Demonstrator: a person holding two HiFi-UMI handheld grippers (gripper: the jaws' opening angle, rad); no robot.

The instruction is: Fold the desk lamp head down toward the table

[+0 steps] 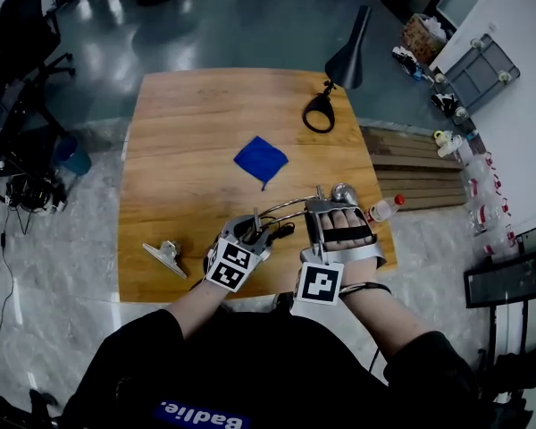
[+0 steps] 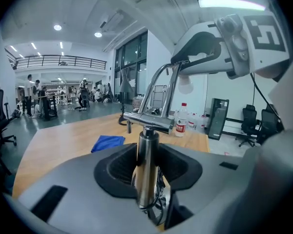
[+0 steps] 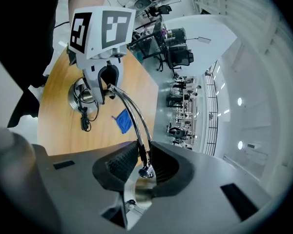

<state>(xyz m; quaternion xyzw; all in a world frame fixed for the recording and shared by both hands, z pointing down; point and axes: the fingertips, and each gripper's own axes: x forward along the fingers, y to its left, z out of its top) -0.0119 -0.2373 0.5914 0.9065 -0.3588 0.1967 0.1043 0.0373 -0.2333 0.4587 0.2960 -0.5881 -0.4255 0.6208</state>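
A chrome desk lamp (image 1: 286, 206) stands at the table's near edge, between my two grippers. Its round base (image 3: 79, 94) carries a black cable, and an upright post (image 2: 146, 165) rises from it. My left gripper (image 1: 255, 227) is shut on that post, whose sides meet both pads (image 2: 118, 165). Two thin curved arm rods (image 3: 136, 123) run from the post to the chrome lamp head (image 1: 344, 192). Near the head, my right gripper (image 1: 326, 204) is shut on the rods. The same gripper (image 2: 205, 50) appears high up in the left gripper view.
A blue cloth (image 1: 261, 159) lies mid-table. A black desk lamp (image 1: 348, 54) with a ring base (image 1: 319, 113) stands at the far right corner. A water bottle (image 1: 386, 208) lies by the right edge. A metal clip (image 1: 165, 254) sits front left.
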